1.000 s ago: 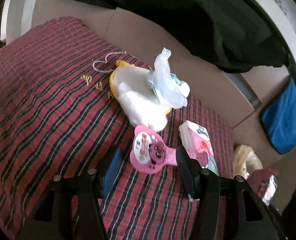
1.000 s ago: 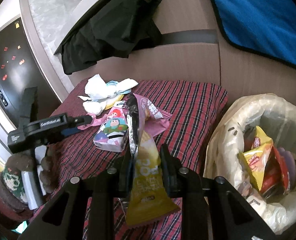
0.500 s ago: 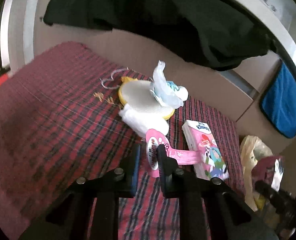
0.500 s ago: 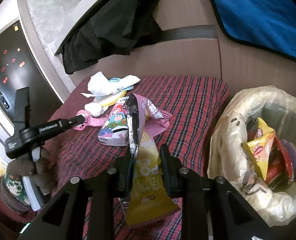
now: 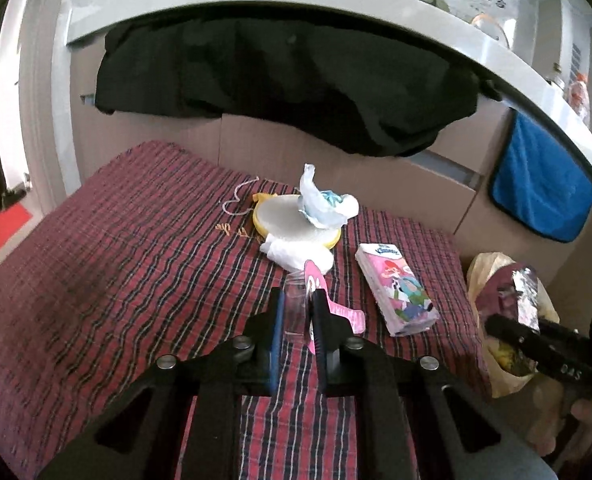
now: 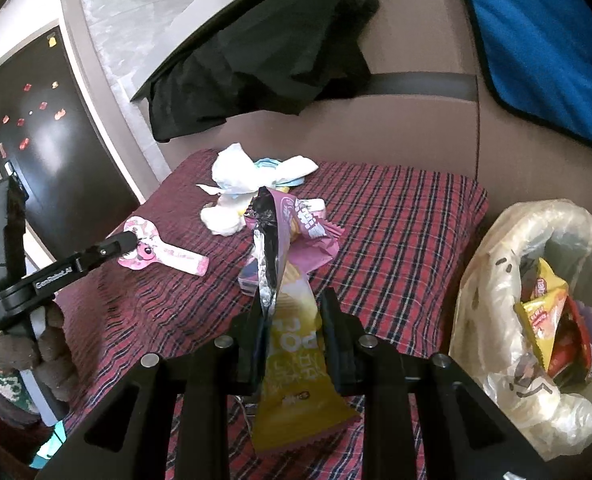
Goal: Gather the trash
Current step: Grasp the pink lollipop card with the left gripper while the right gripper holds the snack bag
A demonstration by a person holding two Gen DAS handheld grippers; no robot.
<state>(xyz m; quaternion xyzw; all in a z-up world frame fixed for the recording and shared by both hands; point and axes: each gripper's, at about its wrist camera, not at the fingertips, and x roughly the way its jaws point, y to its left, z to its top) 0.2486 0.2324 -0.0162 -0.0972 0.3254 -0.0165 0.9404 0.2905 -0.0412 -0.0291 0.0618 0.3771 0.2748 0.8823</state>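
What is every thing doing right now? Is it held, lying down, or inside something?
Left claw: shut on the pink wrapper.
Right claw: shut on the yellow snack bag.
Tissue pack: lying flat on the plaid cloth.
Trash bag: open, wrappers inside.
White tissues: crumpled, on the cloth.

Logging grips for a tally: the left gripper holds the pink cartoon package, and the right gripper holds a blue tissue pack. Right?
Not quite. The left gripper does hold the pink cartoon package, but the right gripper clamps a yellow-and-purple snack wrapper, as the right wrist view shows.
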